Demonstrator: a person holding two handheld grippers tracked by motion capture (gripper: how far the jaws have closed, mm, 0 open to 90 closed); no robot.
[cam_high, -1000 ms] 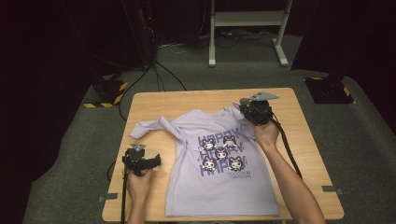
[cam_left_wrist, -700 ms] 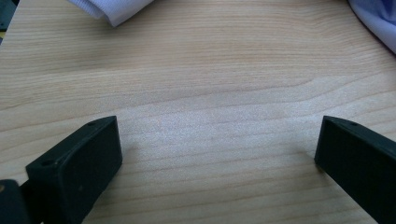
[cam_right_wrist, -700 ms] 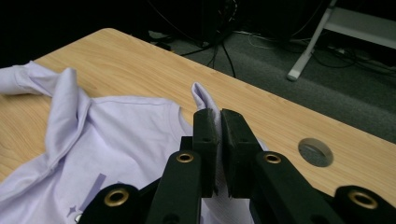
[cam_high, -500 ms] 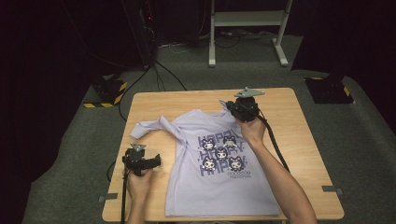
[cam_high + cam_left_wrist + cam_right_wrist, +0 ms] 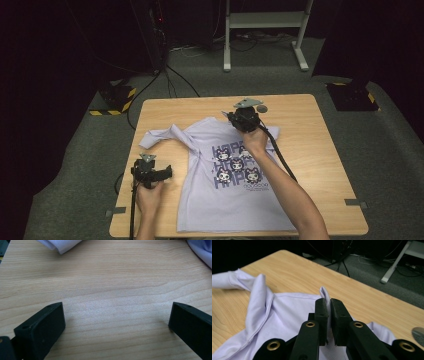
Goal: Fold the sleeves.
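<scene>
Light wooden table [image 5: 320,150] on grey carpet [image 5: 395,165], dark room behind. Lilac printed T-shirt [image 5: 235,195] lies mid-table; right gripper [image 5: 329,305] pinches its fabric, left gripper [image 5: 116,323] spread over bare wood.

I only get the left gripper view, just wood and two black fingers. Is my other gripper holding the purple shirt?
Observer: Yes. The right gripper is shut on a fold of the shirt, pinched between its fingers.
Operator: Which part of the shirt is that?
Observer: In the high view it sits at the top edge of the shirt, near the collar, on the far side from the person.
Operator: And where is my left gripper?
Observer: The left gripper is over bare table, beside the shirt's left edge, with one sleeve lying beyond it.
</scene>
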